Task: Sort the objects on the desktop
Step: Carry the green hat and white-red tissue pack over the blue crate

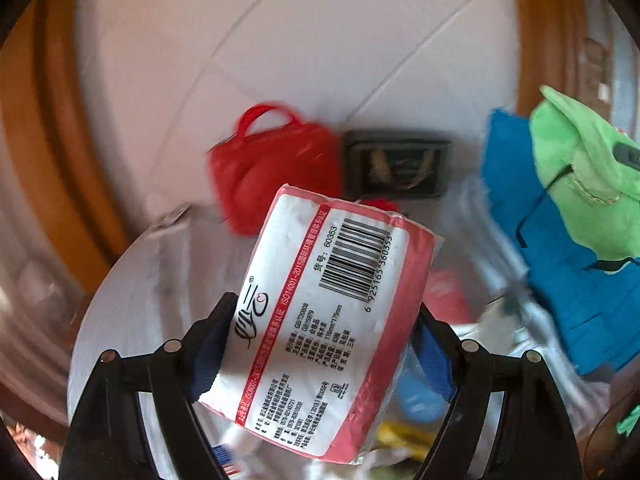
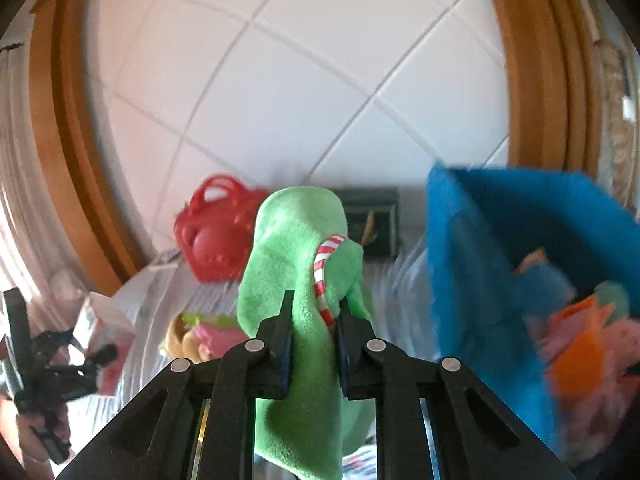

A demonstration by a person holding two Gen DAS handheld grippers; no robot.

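My left gripper (image 1: 324, 324) is shut on a red and white tissue pack (image 1: 324, 316) and holds it above the table. My right gripper (image 2: 314, 308) is shut on a green plush toy (image 2: 296, 248) with a red and white striped cord; the toy also shows at the right of the left wrist view (image 1: 580, 168). A blue felt bin (image 2: 472, 264) stands at the right with soft toys inside; it also shows in the left wrist view (image 1: 560, 272), behind the green toy.
A red toy handbag (image 1: 268, 168) and a dark framed box (image 1: 396, 168) stand at the back by the white tiled wall. A plush burger toy (image 2: 200, 336) lies on the striped cloth. The other gripper (image 2: 36, 364) shows at the far left of the right wrist view.
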